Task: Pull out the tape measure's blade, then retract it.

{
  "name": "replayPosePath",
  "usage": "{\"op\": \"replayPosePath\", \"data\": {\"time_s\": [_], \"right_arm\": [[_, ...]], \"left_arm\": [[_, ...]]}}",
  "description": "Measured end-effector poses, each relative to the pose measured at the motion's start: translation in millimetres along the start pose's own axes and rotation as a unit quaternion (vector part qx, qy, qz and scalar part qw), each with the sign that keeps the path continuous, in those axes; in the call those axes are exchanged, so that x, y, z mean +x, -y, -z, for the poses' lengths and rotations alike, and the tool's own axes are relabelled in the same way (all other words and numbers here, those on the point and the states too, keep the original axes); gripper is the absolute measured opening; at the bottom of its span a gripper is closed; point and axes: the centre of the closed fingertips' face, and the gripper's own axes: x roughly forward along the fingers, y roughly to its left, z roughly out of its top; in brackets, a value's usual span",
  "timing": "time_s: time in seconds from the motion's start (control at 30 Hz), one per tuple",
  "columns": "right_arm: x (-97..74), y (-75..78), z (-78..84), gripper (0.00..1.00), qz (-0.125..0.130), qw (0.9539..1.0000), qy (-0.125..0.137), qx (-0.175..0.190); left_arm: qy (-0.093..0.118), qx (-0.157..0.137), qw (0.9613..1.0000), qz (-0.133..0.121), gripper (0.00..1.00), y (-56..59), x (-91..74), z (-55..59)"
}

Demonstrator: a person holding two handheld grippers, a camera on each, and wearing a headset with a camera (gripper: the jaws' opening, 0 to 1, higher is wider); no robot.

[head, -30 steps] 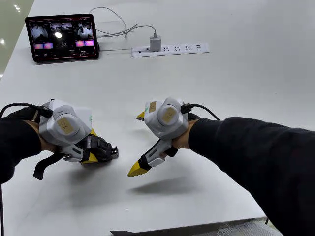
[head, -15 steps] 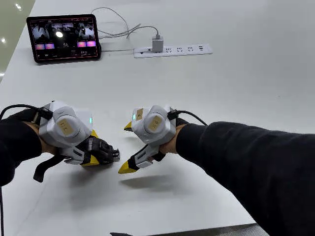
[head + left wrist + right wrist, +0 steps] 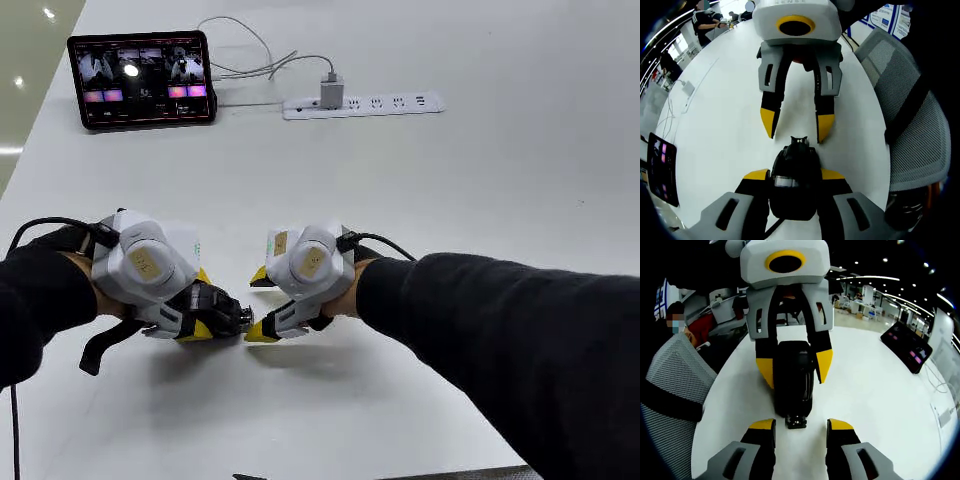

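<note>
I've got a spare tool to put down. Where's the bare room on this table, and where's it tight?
Bare table lies right of the power strip, and in the wide band in front of the tablet. Crowded: nearer the person, where the left gripper holding the tape measure meets the open right gripper.

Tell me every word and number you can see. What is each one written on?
"SENSE": on the white body of the right claw, in the left gripper view. The tops of the letters are cut off, so I'm not sure.
Tan stickers: the marks are too small to read.
Tablet: the screen is too small to read.
Wall posters: too blurred to read.
Tape measure: no label I can read.
</note>
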Motion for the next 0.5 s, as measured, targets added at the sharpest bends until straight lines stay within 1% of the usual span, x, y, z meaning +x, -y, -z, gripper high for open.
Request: {"op": "replayPosePath", "data": {"time_s": [0.1, 0.17, 0.27, 0.4, 0.43, 0.47, 0.5], "right_arm": [[3.2, -0.9, 0.1, 0.27, -0.001, 1.0, -0.003, -0.008], [5.0, 0.9, 1.5, 0.24, 0.002, 0.9999, -0.006, -0.009], [6.5, -1.3, 1.6, 0.18, -0.002, 0.9999, -0.008, -0.015], [9.4, -3.5, 2.3, 0.14, -0.008, 0.9998, -0.01, -0.014], [10.2, -6.3, 1.4, 0.11, -0.014, 0.9997, -0.008, -0.019], [10.0, -5.8, 1.8, 0.12, -0.01, 0.9995, -0.012, -0.028], [9.5, -5.9, 2.2, 0.11, -0.011, 0.9997, -0.013, -0.017]], "left_arm": [[0.001, 0.0, 1.0, 0.0, 0.31, 0.0, 0.2, -0.2], [0.003, -0.001, 1.0, 0.0, 0.31, 0.0, 0.3, -0.2], [0.004, -0.001, 1.0, 0.002, 0.31, -0.3, 0.5, 0.3], [0.004, -0.001, 1.0, 0.003, 0.31, 0.1, 0.5, 0.0], [0.005, -0.001, 1.0, 0.002, 0.31, 0.2, 0.4, -0.2], [0.006, 0.001, 1.0, 0.002, 0.31, 0.7, 0.7, -0.8], [0.005, 0.001, 1.0, 0.002, 0.31, 0.9, 0.8, -0.7]]}}
